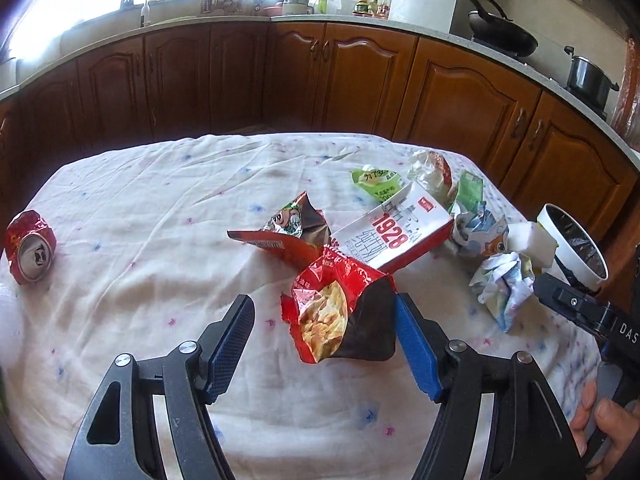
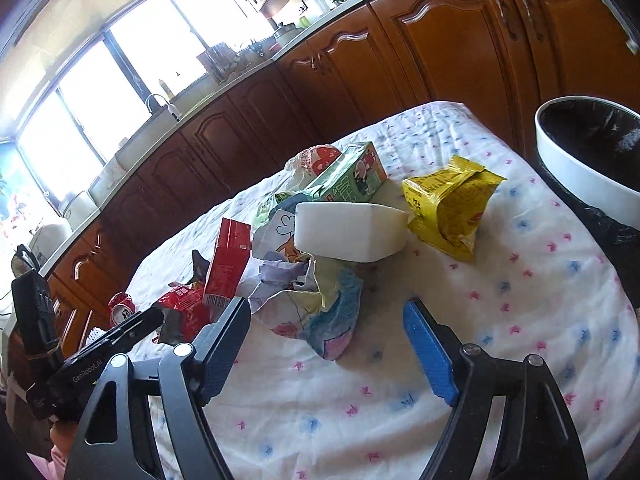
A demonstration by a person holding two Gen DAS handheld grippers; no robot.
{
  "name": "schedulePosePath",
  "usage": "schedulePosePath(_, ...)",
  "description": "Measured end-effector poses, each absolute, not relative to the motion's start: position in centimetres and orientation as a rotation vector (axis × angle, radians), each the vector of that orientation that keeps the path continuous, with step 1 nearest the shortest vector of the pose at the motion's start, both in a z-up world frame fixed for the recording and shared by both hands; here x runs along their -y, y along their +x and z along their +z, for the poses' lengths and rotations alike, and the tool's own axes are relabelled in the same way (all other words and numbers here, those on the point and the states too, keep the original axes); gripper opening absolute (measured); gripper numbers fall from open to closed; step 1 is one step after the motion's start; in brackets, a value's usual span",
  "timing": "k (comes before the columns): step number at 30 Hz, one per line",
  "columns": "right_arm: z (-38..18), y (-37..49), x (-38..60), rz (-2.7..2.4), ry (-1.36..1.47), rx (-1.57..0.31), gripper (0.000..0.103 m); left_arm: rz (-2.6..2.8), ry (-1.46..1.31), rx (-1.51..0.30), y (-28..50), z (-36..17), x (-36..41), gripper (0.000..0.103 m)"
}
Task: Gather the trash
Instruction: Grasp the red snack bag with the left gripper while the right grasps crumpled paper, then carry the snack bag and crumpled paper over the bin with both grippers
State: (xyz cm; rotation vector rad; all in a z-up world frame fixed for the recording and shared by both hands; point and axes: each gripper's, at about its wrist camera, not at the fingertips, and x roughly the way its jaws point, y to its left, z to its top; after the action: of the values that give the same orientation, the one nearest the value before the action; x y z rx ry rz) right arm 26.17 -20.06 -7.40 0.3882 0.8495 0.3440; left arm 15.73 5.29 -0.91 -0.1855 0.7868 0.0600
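My left gripper (image 1: 325, 312) is open, and a torn red chip bag (image 1: 338, 316) lies on the cloth between its fingers, closer to the right one. Behind it lie a second red snack bag (image 1: 288, 232) and a red and white "1928" carton (image 1: 396, 232). My right gripper (image 2: 326, 320) is open above crumpled coloured paper (image 2: 316, 308), which lies between its fingers. Past it lie a white foam block (image 2: 348, 232), a green carton (image 2: 348, 176) and a yellow wrapper (image 2: 448, 204). A white bin with a black liner (image 2: 576, 172) stands at the table's right edge.
A crushed red can (image 1: 30, 246) lies at the table's far left. Crumpled paper (image 1: 506, 280), a green wrapper (image 1: 378, 184) and a clear bag (image 1: 432, 172) sit at the right. The flowered cloth (image 1: 160, 208) covers the table. Wooden cabinets (image 1: 240, 80) line the far side.
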Motion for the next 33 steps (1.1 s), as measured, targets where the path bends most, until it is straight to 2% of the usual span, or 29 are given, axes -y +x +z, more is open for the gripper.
schedulePosePath(2, -7.8, 26.8, 19.7, 0.353, 0.381, -0.859, 0.074, 0.045, -0.18, -0.811, 16.3, -1.3, -5.0, 0.051)
schedulePosePath(3, -8.1, 27.0, 19.6, 0.356, 0.382, -0.866, 0.069, 0.038, -0.179, -0.824, 16.7, -1.6, -4.7, 0.04)
schedulePosePath(4, -8.4, 27.3, 19.5, 0.36, 0.385, -0.874, 0.059, 0.035, -0.179, -0.831, 16.8, -1.8, -4.6, 0.025)
schedulePosePath(5, -8.7, 27.5, 19.4, 0.365, 0.386, -0.883, 0.054, 0.049, -0.176, -0.831, 16.9, -1.8, -4.6, 0.019)
schedulePosePath(6, -8.9, 27.7, 19.2, 0.371, 0.386, -0.894, 0.04, 0.038, -0.18, -0.838, 16.9, -1.8, -4.5, 0.009)
schedulePosePath(7, -9.2, 27.8, 19.1, 0.379, 0.385, -0.905, 0.022, 0.037, -0.18, -0.838, 16.8, -1.8, -4.4, 0.007)
schedulePosePath(13, -8.4, 26.3, 19.0, 0.406, 0.357, -0.883, 0.016, 0.004, -0.136, -0.787, 15.7, -0.3, -2.9, 0.004)
schedulePosePath(23, -4.8, 22.1, 21.9, 0.423, 0.391, -0.795, 0.015, -0.12, -0.083, -0.701, 14.1, 2.3, 1.7, 0.004)
schedulePosePath(33, -1.9, 20.9, 28.5, 0.279, 0.423, -0.687, 0.015, -0.25, -0.073, -0.689, 16.6, 3.0, 5.7, 0.004)
